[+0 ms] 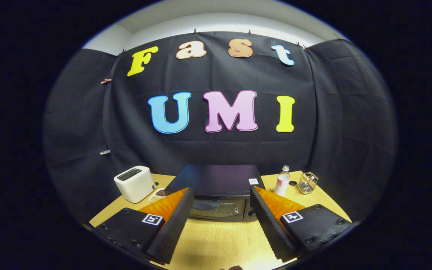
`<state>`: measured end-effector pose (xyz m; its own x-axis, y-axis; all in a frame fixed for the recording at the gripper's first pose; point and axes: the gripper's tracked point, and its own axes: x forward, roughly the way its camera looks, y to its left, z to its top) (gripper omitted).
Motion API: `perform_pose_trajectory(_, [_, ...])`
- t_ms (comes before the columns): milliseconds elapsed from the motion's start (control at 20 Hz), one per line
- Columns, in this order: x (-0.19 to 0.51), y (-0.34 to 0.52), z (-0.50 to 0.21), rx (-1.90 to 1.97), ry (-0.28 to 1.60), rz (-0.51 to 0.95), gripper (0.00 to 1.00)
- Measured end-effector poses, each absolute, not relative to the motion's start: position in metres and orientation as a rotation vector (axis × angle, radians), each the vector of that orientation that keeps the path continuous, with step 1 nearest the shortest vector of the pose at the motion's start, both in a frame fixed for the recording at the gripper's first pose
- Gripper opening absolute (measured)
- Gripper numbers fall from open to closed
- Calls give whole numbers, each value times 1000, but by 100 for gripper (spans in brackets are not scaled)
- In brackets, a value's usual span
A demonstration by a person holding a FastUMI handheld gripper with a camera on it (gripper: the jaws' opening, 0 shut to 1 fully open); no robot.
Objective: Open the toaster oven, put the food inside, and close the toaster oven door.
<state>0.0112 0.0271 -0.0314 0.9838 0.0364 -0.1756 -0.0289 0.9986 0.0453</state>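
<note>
Pale wood of the table (pixel 216 243) under everything, and on it, straight ahead of the gripper (pixel 221 210), the black toaster oven (pixel 218 187), standing against the dark cloth wall. Door (pixel 218 209) of the oven upright and closed, with the handle across its top, seen in the gap between the two fingers. Fingers spread wide, holding nothing, hanging above the table and well short of the door. Probably centred on the oven so because the handle is the part to be reached, either for opening or just after closing. A closed door fits both: food waiting outside, or food already inside; impossible to say through the dark glass. To the left of the oven a white slot toaster (pixel 135 183), and just beside it a small white dish (pixel 158 194) with something brown in it, too small to name, possibly the food. To the right a clear bottle (pixel 282 182) with a pale cap and what looks like pinkish content, then a little wire basket (pixel 307 183) holding some small things, not clear which.
</note>
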Motion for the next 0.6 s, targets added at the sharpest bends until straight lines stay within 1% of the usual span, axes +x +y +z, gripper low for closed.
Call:
perform_pose_trajectory(250, [-16, 26, -25, 57, 156, -13, 99])
perform_pose_trajectory(600, [-11, 27, -20, 41, 146, -22, 99])
